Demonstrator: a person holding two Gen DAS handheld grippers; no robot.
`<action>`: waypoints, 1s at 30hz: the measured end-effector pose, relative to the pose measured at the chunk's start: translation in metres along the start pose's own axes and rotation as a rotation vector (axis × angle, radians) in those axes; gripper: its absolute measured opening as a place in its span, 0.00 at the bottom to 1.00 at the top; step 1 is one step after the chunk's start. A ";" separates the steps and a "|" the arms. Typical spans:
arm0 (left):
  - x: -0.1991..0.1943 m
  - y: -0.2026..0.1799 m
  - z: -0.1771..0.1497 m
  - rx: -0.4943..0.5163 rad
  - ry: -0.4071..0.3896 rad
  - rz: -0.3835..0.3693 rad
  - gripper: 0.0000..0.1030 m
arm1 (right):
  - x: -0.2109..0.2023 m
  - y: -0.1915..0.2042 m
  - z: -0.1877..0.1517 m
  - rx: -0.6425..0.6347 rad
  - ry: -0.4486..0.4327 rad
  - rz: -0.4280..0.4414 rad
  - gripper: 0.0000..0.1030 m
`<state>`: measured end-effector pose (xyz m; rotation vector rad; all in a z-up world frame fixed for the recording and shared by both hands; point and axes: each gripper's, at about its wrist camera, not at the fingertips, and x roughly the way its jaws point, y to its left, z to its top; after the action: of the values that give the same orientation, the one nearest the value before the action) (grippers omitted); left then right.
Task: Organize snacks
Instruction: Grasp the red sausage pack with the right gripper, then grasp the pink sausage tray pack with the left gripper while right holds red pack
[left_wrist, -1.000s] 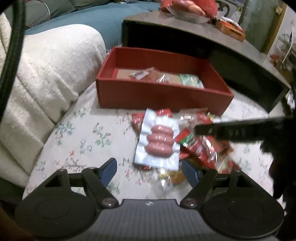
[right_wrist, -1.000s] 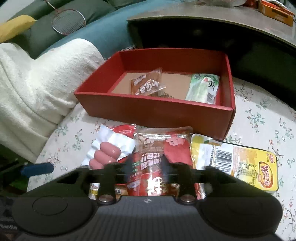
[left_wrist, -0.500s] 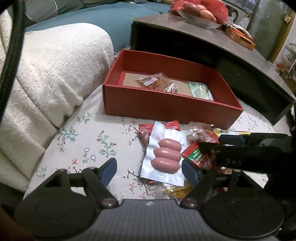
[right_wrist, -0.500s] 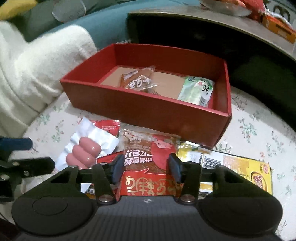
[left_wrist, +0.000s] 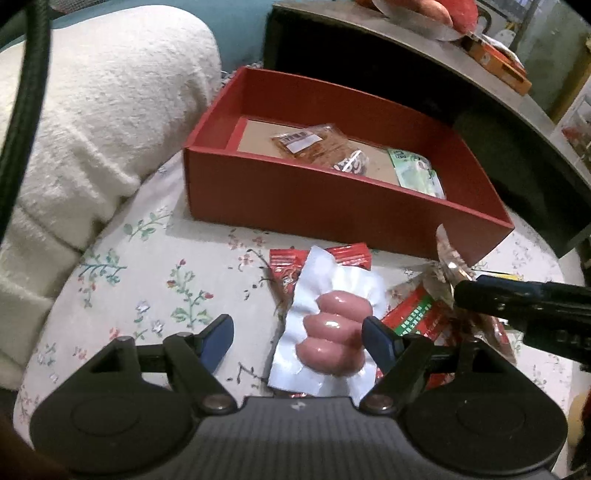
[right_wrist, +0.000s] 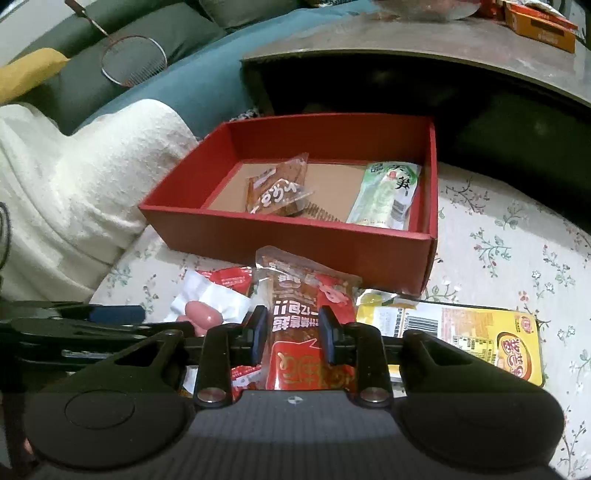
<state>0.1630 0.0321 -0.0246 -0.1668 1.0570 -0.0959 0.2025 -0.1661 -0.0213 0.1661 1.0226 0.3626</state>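
Right wrist view, nearest first: the right gripper (right_wrist: 291, 332) has its jaws closing on a red snack pouch (right_wrist: 303, 314), which stands between the pads with both pads against its sides. That pouch lies in front of the red box (right_wrist: 295, 236), just short of its near wall. Judged soft, light and glossy, its film will crumple and may slip; a hold across the filled middle, as now, looks sounder than one on the sealed end. Beside it, on the same side of the red box, lies a yellow packet (right_wrist: 458, 332), flat and apparently stiffer.

Left wrist view: the left gripper (left_wrist: 295, 336) hangs with jaws wide, holding nothing. A sausage pack (left_wrist: 332, 325) lies in front of the red box, its right edge by the right pad, the left pad well clear. Judged slick vacuum film over firm, rounded contents, it should be heavier than the pouches; a hold across the three sausages seems best, since the flat white margin would fold.

Both grippers point steeply down toward the floral cloth (left_wrist: 147, 295), the right one crossing the left view's right edge.

Farther off, inside the red box, rest a brown packet (right_wrist: 280, 192) and a green packet (right_wrist: 388, 192)
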 end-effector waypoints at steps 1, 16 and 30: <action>0.003 -0.002 0.000 0.003 0.004 -0.001 0.68 | -0.001 -0.001 0.000 0.001 -0.001 0.003 0.35; 0.003 -0.019 0.000 0.001 0.001 -0.175 0.46 | -0.018 -0.021 0.001 0.058 -0.041 0.039 0.28; 0.013 -0.028 0.001 0.018 0.033 -0.207 0.35 | -0.006 -0.020 -0.004 -0.018 0.023 -0.031 0.49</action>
<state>0.1705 0.0029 -0.0306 -0.2588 1.0690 -0.2952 0.2007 -0.1868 -0.0247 0.1302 1.0431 0.3456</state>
